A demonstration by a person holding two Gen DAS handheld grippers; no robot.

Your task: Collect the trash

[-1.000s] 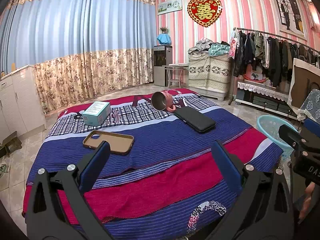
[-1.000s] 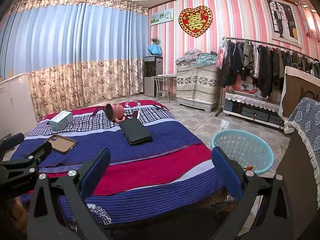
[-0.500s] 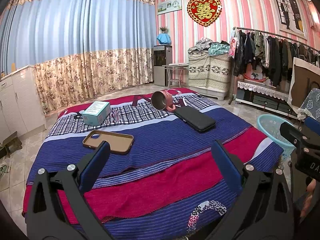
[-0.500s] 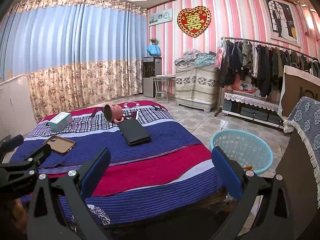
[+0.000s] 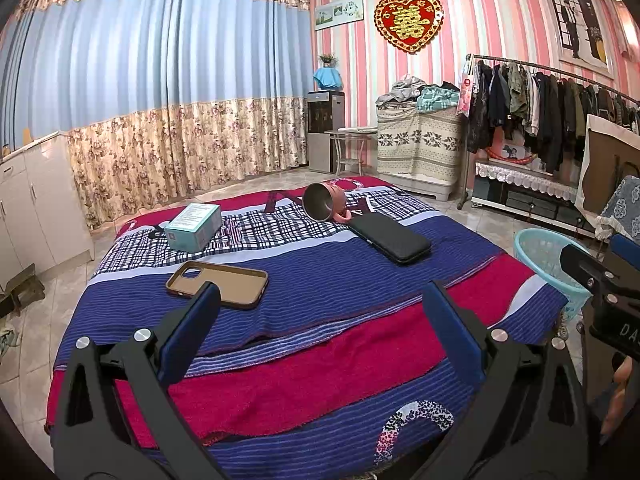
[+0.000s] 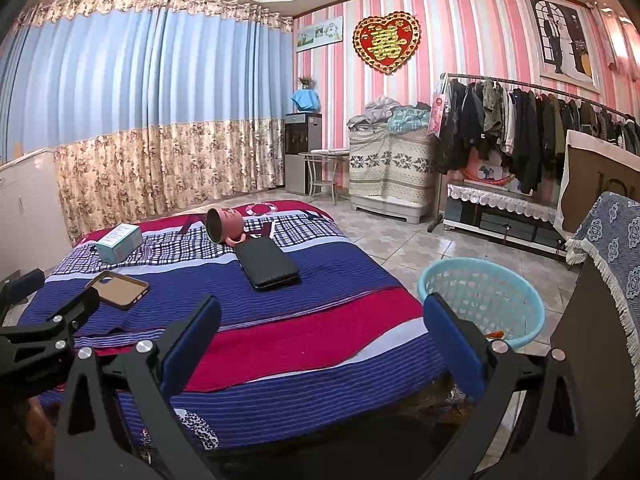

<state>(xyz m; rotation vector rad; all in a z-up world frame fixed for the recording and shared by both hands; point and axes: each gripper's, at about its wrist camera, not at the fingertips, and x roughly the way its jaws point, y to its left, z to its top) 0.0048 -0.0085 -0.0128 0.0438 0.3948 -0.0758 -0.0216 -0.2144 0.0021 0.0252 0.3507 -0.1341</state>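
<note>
A striped blanket covers the bed (image 5: 320,360), and on it lie a teal box (image 5: 194,226), a brown phone case (image 5: 217,284), a tipped-over pink cup (image 5: 324,202) and a flat black case (image 5: 390,237). My left gripper (image 5: 320,288) hovers open over the bed's near edge, holding nothing. My right gripper (image 6: 322,300) is open too, over the bed's near right corner. The same box (image 6: 119,243), phone case (image 6: 117,290), cup (image 6: 224,226) and black case (image 6: 266,264) show in the right wrist view. A light blue basket (image 6: 480,298) stands on the floor to the right.
A small orange item (image 6: 496,334) lies inside the basket. A clothes rack (image 6: 520,140) and a covered cabinet (image 6: 388,172) line the far wall. A dark piece of furniture with a blue fringed cloth (image 6: 608,248) stands close on the right. White cabinets (image 5: 36,200) stand on the left.
Almost nothing differs. The right wrist view has drifted very slightly. Both grippers stay open and the items on the bed lie where they were.
</note>
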